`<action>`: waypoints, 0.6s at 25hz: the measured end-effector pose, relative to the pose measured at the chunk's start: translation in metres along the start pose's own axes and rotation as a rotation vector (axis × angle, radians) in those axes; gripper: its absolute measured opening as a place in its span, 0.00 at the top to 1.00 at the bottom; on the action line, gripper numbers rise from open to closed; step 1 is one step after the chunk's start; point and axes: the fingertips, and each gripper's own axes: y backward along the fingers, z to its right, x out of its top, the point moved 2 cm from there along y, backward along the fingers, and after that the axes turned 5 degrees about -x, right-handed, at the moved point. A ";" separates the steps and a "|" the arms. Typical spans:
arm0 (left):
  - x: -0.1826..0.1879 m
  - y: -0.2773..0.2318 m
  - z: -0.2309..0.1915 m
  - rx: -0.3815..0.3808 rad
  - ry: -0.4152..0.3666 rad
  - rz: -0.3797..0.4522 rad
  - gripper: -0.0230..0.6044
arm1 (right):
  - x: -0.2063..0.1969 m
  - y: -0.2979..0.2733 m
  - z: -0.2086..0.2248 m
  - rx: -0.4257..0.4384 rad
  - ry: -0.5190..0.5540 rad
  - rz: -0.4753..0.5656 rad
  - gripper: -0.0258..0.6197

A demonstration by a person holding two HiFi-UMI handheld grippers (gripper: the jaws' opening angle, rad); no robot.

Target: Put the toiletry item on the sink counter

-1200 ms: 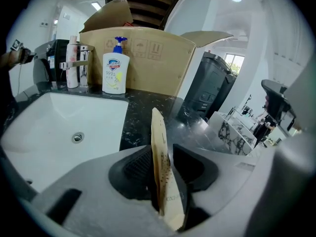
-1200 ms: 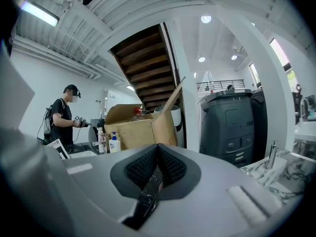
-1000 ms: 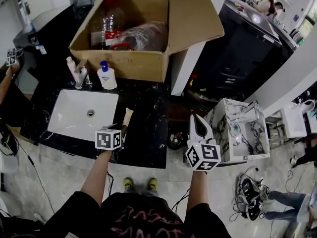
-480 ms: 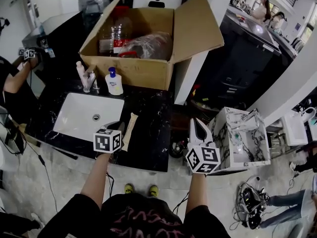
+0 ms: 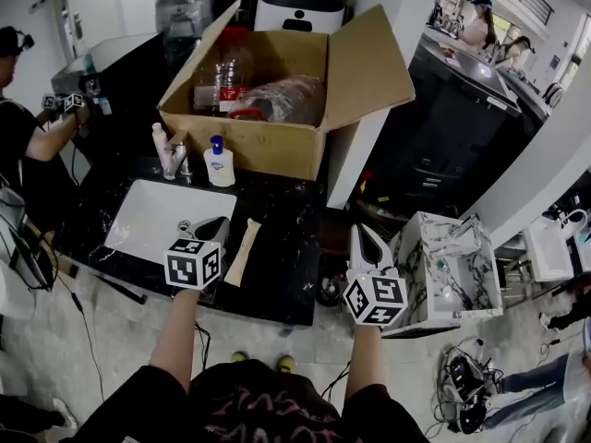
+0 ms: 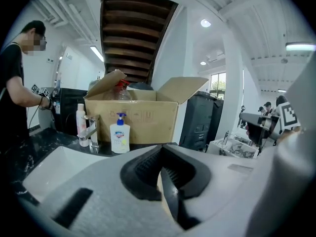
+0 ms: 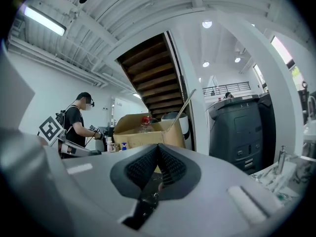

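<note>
Left gripper (image 5: 214,225): the jaws have just been closing and now stand together, pads meeting, with nothing gripped between them in the left gripper view (image 6: 161,154). It hangs over the front edge of the sink basin (image 5: 138,220), tilted slightly down towards the cardboard box (image 5: 277,146).

Right gripper (image 5: 365,238): jaws also together and empty in the right gripper view (image 7: 158,149). It is held off the right end of the surface (image 5: 291,247), well apart from the work.

Task item: a pale tube (image 5: 242,253) lies flat on the dark marbled surface, just right of the basin and just beside the left gripper in the head view. It is between no jaws.

Further out: a pump soap bottle (image 5: 219,164), a small bottle (image 5: 162,146) and the faucet (image 5: 178,160) stand at the back of the basin, in front of the box. The box is open, with bottles and a clear bag inside. A second person (image 5: 18,132) stands at the far left.

Judgement, step in hand: the placing looks done for this tube, which is set down and let go.

Judgement, next move: if more items are to come, they likely sit in the box. That calls for opening the left jaws, reaching over the pump bottle and faucet without knocking them, and keeping clear of the tube on the way. Otherwise only clearing away from the surface remains.
</note>
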 end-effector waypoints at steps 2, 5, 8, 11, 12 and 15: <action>0.012 0.008 0.002 -0.001 -0.015 0.030 0.96 | 0.001 0.001 -0.001 0.001 0.005 0.001 0.96; 0.032 0.020 0.009 -0.011 -0.047 0.078 0.96 | 0.002 0.003 -0.001 0.002 0.010 0.005 0.96; 0.052 0.027 0.013 -0.001 -0.089 0.122 0.96 | 0.004 0.003 -0.002 0.007 0.014 0.007 0.96; 0.063 0.031 0.019 -0.011 -0.096 0.160 0.96 | 0.007 0.003 -0.003 0.012 0.019 0.006 0.96; 0.066 0.034 0.021 -0.013 -0.101 0.170 0.96 | 0.008 0.004 -0.003 0.015 0.021 0.006 0.96; 0.074 0.042 0.021 -0.005 -0.126 0.196 0.96 | 0.010 0.003 -0.004 0.021 0.026 0.009 0.96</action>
